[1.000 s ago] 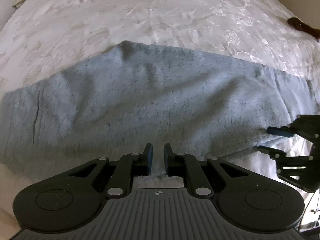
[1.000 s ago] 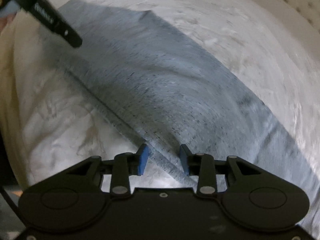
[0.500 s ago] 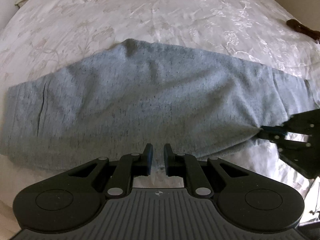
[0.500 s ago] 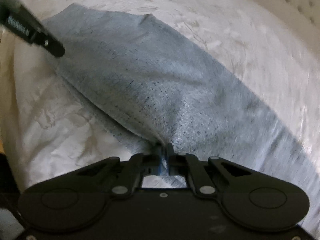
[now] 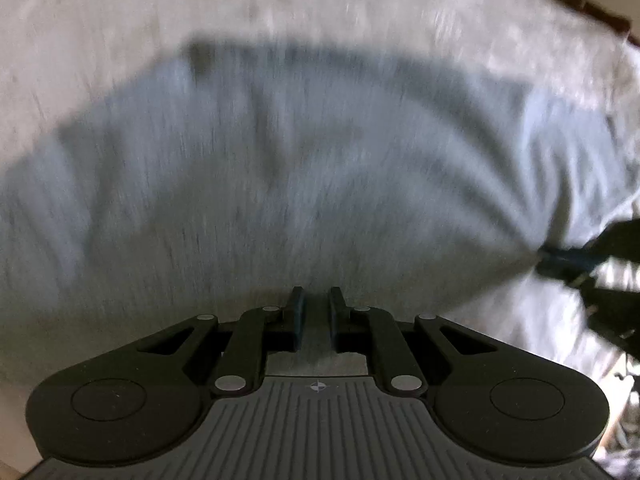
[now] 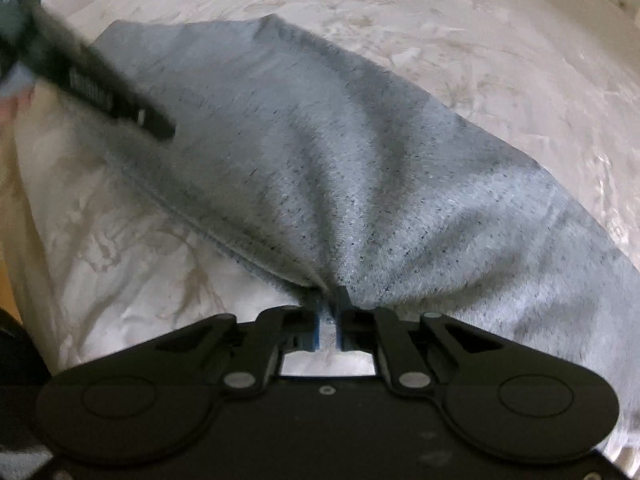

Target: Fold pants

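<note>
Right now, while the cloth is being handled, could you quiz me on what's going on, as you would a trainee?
1. True or false: the grey sweatpants lie on a bare wooden floor.
2. What do the right fingers have between them? A: the near edge of the sweatpants. B: a pillow. C: nothing at all.
3. What colour are the pads on the inner faces of those fingers?

Key
1. False: they lie on a white bedspread.
2. A: the fabric bunches into folds that run to the tips. The fingers are opening, with the cloth between them.
3. Blue.
</note>
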{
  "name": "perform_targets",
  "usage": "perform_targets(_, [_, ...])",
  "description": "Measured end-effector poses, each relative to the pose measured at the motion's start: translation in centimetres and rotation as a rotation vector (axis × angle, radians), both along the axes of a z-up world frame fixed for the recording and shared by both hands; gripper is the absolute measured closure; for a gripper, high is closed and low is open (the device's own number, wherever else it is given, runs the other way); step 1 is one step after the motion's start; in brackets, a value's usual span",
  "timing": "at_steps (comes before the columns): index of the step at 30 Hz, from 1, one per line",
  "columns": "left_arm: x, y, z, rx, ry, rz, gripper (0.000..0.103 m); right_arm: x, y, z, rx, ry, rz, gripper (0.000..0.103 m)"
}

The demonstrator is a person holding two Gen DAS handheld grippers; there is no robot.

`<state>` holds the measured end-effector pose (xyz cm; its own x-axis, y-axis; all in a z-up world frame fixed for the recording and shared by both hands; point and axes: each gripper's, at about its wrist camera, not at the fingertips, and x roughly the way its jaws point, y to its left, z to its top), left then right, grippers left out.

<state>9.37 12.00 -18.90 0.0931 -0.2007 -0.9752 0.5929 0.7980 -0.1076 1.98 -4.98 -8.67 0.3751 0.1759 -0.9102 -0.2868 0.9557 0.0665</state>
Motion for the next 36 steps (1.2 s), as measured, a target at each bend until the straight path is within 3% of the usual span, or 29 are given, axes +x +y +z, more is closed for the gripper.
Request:
perform_targets(1, [-0.1,0.6,-0.7,0.005,0.020,0.004,0.091,-0.1,-0.1,0.3,0.003,0.001,-0.019,0.083])
perform_targets(5, [0.0,2.4,-0.6,-0.047,0.044,0.029,0.091,-1.2,-1.2,1.6,0.030,-0.005,-0.144,0.076])
perform_targets(7, [0.1,2.7,0.0,-0.057,0.031,0.041,0.091,-1.7,-2.3,2.4,0.032,-0.024,-0.243,0.064])
perform_targets(9, [0.1,2.4,0.9,-0.072,-0.002,0.024,0.091,-1.9,-3.6,2.8,0.025,-0.037,-0.342,0.063])
perform_targets(15, [-0.4,-1.2,3.2,-0.135,-0.065,0.001,0.091,-2.4,-8.5,2.6,0.007,-0.043,-0.580,0.057])
perform_targets(18, [-0.8,-3.9,3.4,-0.142,-0.077,-0.013,0.091,-3.2,-11.4,2.5,0.018,-0.060,-0.679,0.047])
perform_targets(21, [-2.0,-6.7,3.2,-0.143,-0.088,-0.015,0.091,-4.1,-14.2,2.0,0.043,-0.071,-0.746,0.047])
perform_targets(24, [-2.9,-9.2,1.9,-0.113,-0.088,-0.003,0.091,-5.2,-17.7,1.3,0.050,-0.057,-0.803,0.047])
perform_targets(28, [-3.9,-10.5,-1.6,-0.018,-0.001,0.030,0.091,-6.7,-22.6,1.5,0.052,-0.078,-0.847,0.043])
perform_targets(31, [-4.7,-10.9,-1.8,0.016,-0.038,0.055,0.091,-7.8,-26.7,2.1,0.049,-0.116,-0.892,0.033])
perform_targets(36, [-5.5,-12.0,-1.6,0.067,-0.072,0.115,0.091,-8.9,-33.7,2.0,0.043,-0.164,-0.956,0.026])
